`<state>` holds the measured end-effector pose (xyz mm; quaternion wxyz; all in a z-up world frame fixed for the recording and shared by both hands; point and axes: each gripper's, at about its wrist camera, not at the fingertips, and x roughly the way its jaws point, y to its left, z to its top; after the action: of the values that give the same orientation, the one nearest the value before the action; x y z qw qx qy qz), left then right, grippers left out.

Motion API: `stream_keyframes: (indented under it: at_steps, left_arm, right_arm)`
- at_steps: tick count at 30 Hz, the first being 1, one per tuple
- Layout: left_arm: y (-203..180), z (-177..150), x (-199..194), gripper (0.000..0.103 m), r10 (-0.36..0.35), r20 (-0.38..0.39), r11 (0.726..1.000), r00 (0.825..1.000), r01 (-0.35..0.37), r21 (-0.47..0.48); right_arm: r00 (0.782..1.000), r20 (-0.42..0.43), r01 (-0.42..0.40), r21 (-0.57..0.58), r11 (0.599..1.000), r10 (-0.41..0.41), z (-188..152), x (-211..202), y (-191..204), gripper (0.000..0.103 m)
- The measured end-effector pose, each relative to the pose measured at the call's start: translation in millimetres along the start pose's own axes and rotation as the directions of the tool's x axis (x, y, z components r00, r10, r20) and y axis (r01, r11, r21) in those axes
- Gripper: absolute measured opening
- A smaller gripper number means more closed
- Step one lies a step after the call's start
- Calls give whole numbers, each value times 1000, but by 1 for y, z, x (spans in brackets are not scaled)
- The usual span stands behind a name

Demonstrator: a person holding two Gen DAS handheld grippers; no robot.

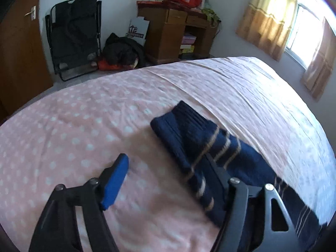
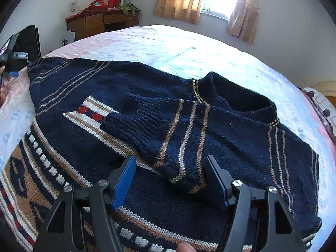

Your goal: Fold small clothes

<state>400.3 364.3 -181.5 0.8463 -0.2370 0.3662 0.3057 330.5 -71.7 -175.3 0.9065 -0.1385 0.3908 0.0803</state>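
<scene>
On the bed [image 2: 159,42] my navy knit sweater [image 2: 241,138] lies flat, collar toward the window side, one sleeve [image 2: 163,130] folded across the chest. My right gripper [image 2: 170,180] has jaws wide apart, straddling that sleeve's striped end, gripping nothing. My left gripper [image 1: 168,168] is spread wide too, holding nothing; its right finger is hidden under the other sleeve [image 1: 193,138]. Bare pink sheet runs left of it to the bed edge. Desk [image 1: 176,33] and folding chair [image 1: 73,35] stand well apart.
</scene>
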Motion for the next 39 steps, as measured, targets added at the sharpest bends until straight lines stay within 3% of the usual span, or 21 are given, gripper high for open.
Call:
stream_keyframes:
  at_steps: [3,4,6,7,15,18,23,28,35,39]
  left_arm:
    - [-9,5,10,72,25,6,999,1000,-25,23]
    - [-12,6,10,67,34,7,999,999,-34,33]
    - [-18,9,13,21,41,8,997,999,-42,63]
    - [-18,10,13,8,16,-1,998,1000,-16,62]
    - [-32,7,-34,8,-80,58,994,995,75,79]
    - [-42,5,-58,8,-131,68,988,989,124,95]
    - [-69,-3,-106,8,-240,91,964,966,226,140]
    - [-106,-23,-156,8,-355,94,924,930,334,184]
    - [-163,-67,-212,7,-478,57,859,877,452,242]
    - [-203,-97,-232,7,-558,-17,802,830,544,249]
  right_arm:
    - [1000,0,1,0,1000,-1,-2,-1,-1,68]
    - [1000,0,0,2,1000,0,-2,-1,-2,68]
    - [1000,2,2,1,1000,-3,-2,-1,-2,68]
    - [1000,4,6,-1,1000,-6,-2,-1,-1,68]
    - [1000,15,19,-6,1000,-19,-3,-4,0,68]
    - [997,65,-46,49,998,43,-1,-18,-13,68]
    - [986,149,-102,162,982,78,1,-56,-46,68]
    - [979,183,-135,240,961,92,-15,-92,-77,68]
    - [975,218,-112,303,946,46,-58,-135,-114,68]
    - [974,222,-110,323,940,38,-77,-152,-129,68]
